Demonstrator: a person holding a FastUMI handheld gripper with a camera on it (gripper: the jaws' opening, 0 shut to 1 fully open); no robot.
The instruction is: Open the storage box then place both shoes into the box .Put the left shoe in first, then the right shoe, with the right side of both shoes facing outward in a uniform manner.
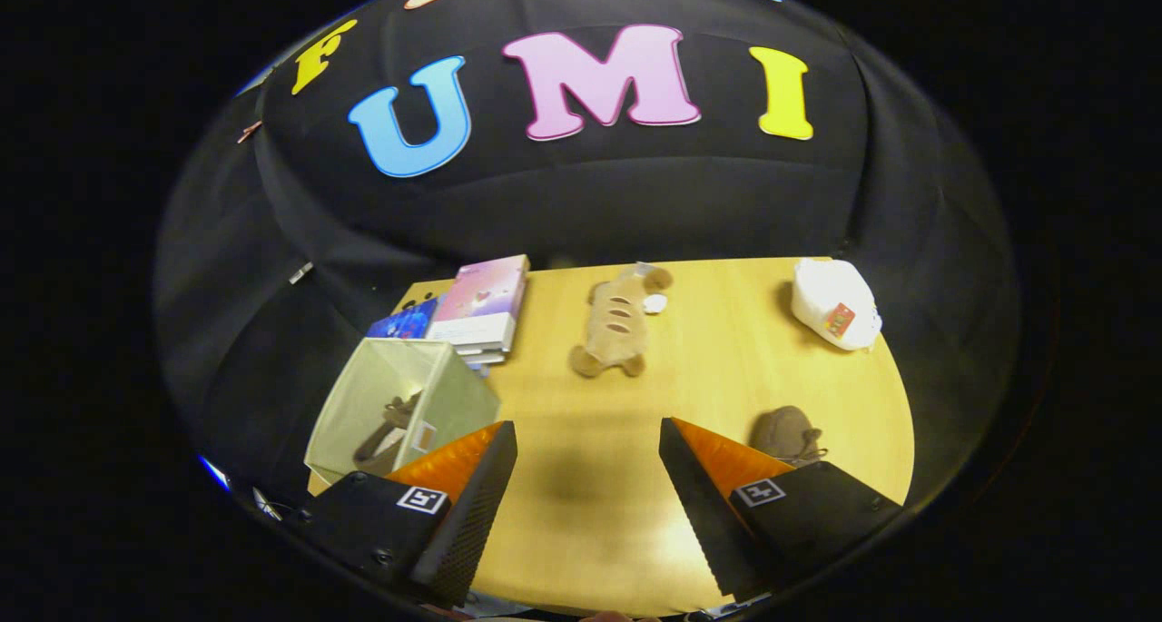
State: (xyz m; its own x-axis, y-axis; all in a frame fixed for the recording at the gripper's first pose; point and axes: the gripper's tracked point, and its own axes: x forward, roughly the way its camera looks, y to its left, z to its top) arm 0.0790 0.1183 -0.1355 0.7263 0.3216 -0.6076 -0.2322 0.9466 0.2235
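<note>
Tool (588,477): fingers spread wide apart, nothing between them, bare worktop showing in the gap; held above the near part of the pale wooden worktop (581,422).

Pale green fabric storage box (399,409): open-topped, standing at the worktop's near left corner, just ahead of the left finger (472,513), which overlaps its near side. Inside lies one brown lace-up shoe (386,427), tilted against the box's wall.

Second brown lace-up shoe (788,436): on the worktop just beyond the right finger (708,504), partly hidden behind it, laces toward the right. Well apart from the box, with the open gap of the tool between them.

Stack of books with a pink and white cover on top (481,306): at the far left of the worktop, just behind the box; a blue-covered item (404,320) lies beside it on the left.

Tan plush toy with brown oval patches (622,322): lying lengthwise at the far middle of the worktop, beyond the fingers.

White bag with a small red label (835,304): at the far right corner of the worktop.
</note>
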